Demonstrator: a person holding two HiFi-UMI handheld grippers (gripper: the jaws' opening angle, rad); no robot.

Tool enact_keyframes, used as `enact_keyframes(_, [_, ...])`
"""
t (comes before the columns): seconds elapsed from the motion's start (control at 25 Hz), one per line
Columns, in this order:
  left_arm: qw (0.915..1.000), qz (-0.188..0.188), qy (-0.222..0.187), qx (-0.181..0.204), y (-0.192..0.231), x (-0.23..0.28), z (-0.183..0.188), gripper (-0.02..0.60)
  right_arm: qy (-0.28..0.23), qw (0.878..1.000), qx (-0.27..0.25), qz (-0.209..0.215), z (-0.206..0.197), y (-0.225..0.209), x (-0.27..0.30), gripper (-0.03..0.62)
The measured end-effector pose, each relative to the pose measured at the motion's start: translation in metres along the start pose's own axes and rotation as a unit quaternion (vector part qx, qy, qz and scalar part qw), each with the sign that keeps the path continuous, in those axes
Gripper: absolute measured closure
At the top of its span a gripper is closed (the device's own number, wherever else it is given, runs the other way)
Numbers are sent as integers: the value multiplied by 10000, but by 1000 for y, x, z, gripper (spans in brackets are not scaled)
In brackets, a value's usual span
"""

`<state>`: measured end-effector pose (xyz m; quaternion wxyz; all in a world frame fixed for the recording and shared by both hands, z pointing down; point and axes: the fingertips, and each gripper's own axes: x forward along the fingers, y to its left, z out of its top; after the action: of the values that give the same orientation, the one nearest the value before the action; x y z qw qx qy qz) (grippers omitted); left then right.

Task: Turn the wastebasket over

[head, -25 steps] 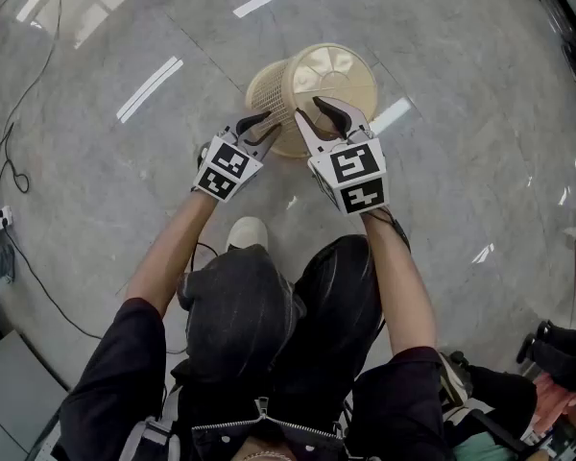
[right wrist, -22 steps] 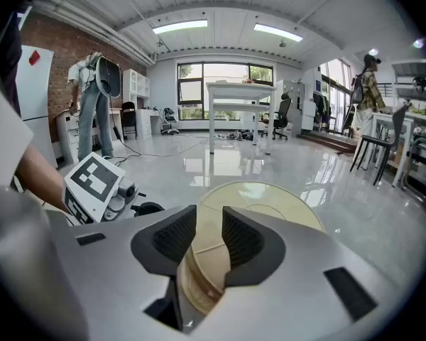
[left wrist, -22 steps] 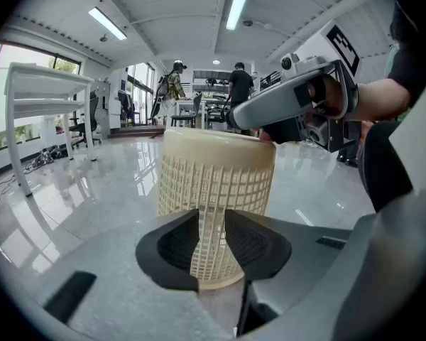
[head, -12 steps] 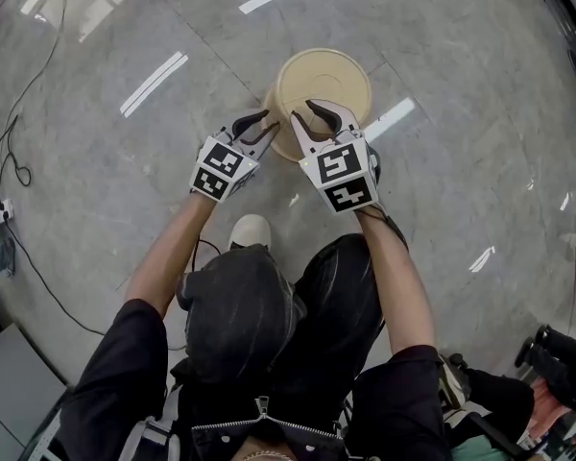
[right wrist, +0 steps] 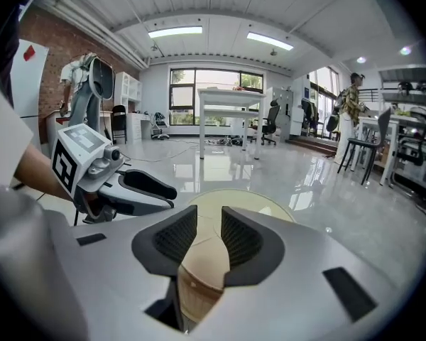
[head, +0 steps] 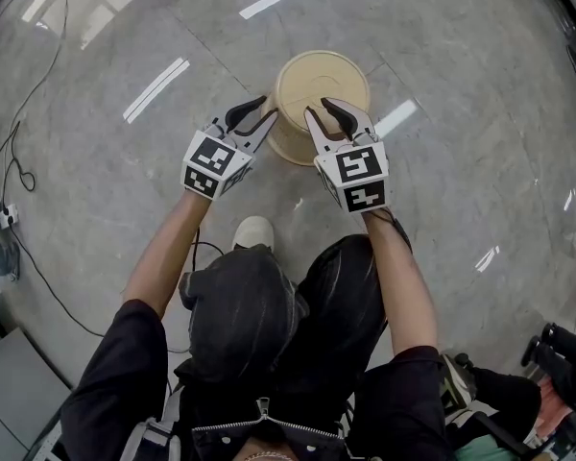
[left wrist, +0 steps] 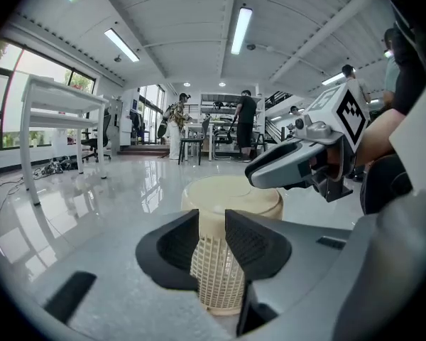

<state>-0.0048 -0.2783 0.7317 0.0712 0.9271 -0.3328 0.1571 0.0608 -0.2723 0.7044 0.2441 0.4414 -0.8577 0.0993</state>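
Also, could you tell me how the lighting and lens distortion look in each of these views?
Head view: bright glare streaks lie on the glossy floor; the wastebasket is sharp. Left gripper view: strong fisheye bending of the ceiling lights, dark corners. Right gripper view: the window glares off the floor, same dark corners.

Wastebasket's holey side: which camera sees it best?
The left gripper view: the wastebasket stands side-on, its lattice wall plain. The head view looks straight down onto its solid upturned base; the right gripper view shows mostly that base too.
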Motion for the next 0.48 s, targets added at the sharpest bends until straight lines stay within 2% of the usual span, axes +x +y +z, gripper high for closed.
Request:
enact_keyframes(0.2, [9998,-108,-128,72,-7,1,11,484,-39,9987,335,-390,-4,-24,-16,516])
enact_keyframes(0.24, [9997,-158,-174,55,-9,1,13,527,-54,9981,394,-480,-7,-28,-20,541])
enact_keyframes(0.32, [9991,-297,-288,-2,-15,1,15,573,-111,9967,502,-633,-10,-35,-27,561])
enact_keyframes(0.48, [9987,-373,-360,-1,-22,5,20,577,-232,9948,637,-767,-11,-45,-36,577])
